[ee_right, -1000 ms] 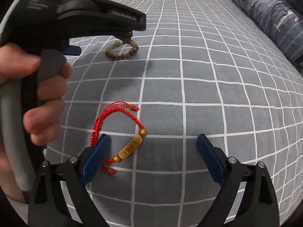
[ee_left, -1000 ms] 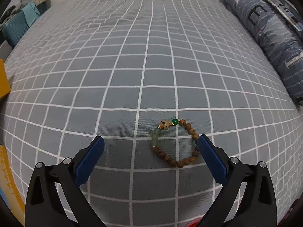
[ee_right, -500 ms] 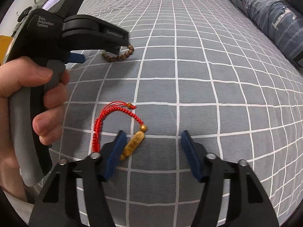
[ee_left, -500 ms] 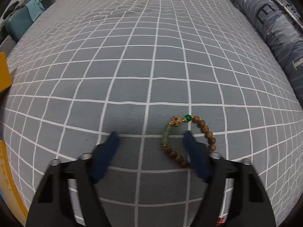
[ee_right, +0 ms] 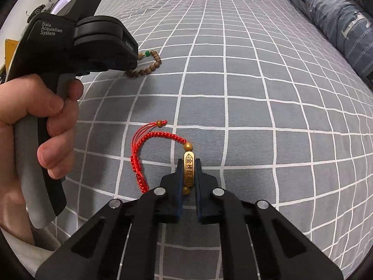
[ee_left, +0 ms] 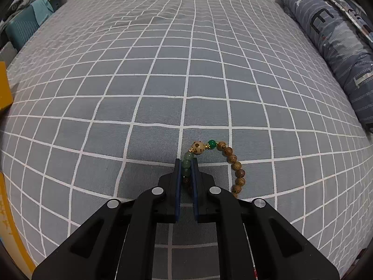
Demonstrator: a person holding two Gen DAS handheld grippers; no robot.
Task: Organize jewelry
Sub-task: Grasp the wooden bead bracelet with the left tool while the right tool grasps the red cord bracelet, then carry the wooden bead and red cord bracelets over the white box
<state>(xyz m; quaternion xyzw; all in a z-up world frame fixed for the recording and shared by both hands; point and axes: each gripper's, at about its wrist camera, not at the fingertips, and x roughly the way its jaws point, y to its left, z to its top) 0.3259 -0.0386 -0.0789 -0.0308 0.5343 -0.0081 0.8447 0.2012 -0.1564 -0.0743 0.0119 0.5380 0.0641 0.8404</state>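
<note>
Bedsheet (ee_left: 163, 81): grey, white grid lines. Bead bracelet (ee_left: 233, 161): brown wood-grain, green, cream spotted beads. Cord bracelet (ee_right: 149, 140): red braid, gold bar. Pillow (ee_left: 338, 46): blue-grey, striped. Finger pads (ee_left: 178, 186): dark blue.

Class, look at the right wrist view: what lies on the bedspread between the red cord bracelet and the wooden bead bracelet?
Nothing: in the right wrist view, only bare checked bedspread separates the red cord bracelet from the wooden bead bracelet.
</note>
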